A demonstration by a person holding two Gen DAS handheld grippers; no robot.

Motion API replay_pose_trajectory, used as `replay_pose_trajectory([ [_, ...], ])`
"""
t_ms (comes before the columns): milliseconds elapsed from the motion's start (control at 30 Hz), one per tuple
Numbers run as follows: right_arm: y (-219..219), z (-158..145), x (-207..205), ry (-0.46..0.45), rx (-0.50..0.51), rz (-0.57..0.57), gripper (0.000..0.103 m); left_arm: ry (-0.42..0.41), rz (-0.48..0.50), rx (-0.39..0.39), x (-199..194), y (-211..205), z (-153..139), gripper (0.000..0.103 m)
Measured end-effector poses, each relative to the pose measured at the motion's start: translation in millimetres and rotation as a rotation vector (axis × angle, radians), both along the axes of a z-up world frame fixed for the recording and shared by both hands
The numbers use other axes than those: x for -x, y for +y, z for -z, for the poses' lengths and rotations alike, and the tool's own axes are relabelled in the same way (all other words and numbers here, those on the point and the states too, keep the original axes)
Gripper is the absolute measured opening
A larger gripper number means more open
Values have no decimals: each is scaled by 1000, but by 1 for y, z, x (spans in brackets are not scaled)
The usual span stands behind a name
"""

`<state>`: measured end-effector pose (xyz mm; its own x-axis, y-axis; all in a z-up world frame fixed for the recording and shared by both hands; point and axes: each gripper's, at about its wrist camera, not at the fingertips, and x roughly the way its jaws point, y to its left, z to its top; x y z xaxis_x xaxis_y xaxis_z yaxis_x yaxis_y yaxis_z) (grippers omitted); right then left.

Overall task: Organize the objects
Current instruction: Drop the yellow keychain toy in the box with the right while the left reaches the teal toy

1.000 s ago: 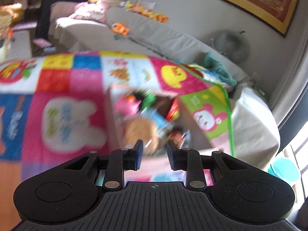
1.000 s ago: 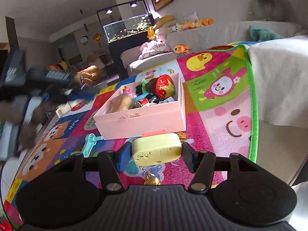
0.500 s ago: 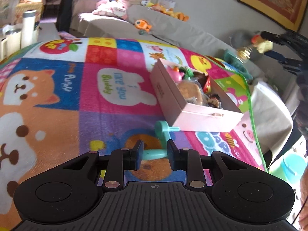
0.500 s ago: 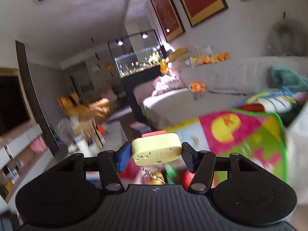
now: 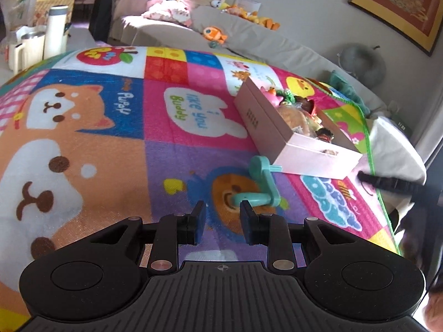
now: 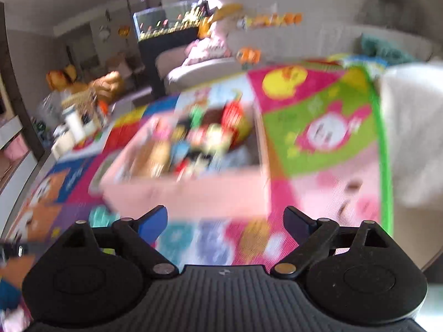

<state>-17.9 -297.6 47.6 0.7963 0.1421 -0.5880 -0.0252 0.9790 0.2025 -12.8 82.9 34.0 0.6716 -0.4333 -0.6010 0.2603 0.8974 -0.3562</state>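
A pink box (image 5: 265, 127) full of small toys (image 5: 293, 116) lies on the colourful play mat (image 5: 110, 138). A teal crank-shaped toy (image 5: 263, 185) rests on the mat against the box's near corner. My left gripper (image 5: 221, 218) hovers just short of that toy, its jaws a narrow gap apart with nothing between them. The right wrist view is blurred. There my right gripper (image 6: 225, 218) faces the pink box (image 6: 193, 193), its jaws opening wide and empty. The teal toy (image 6: 99, 215) shows at lower left.
A grey sofa with plush toys (image 5: 216, 33) runs behind the mat. A white cloth-covered seat (image 5: 396, 144) borders the mat's green edge at right. A white bottle and mugs (image 5: 55, 38) stand at far left. A fish tank (image 6: 166, 27) is in the background.
My right gripper let go of the yellow keychain toy, spread its jaws wide and swung down to face the box. My left gripper came lower and closer to the teal toy.
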Motion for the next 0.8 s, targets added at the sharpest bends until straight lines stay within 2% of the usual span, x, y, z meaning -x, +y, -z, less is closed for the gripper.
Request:
replay_pose_trajectory([
  [100,15,14,7,26,-51,-40,100,-4,3,-25,5,-2,-5,30],
  [167,26,20,11,42,-60,-77,100,-4,-20,-38,9,2,-9,30],
  [233,41,19,14,64,-60,-163,100,-1,-55,-43,11,10,-11,30],
  [400,109,4,49,108,-95,-611,102,10,-116,-62,8,15,-15,30],
  [467,140,3,60,135,-98,-754,102,19,-129,-84,4,10,-15,30],
  [500,154,5,64,149,-88,-807,99,23,-130,-93,3,7,-15,30],
  [533,167,7,68,165,-74,-849,89,26,-130,-98,1,5,-15,30],
  [633,191,14,70,212,-45,-929,70,20,-122,-109,-1,-1,-17,30],
  [667,193,16,71,215,-35,-936,67,16,-117,-111,-2,-3,-17,30],
  [733,191,16,71,204,-21,-927,51,12,-101,-112,-3,-6,-18,30],
  [800,181,14,67,201,-16,-882,43,14,-89,-112,-4,-8,-17,30],
])
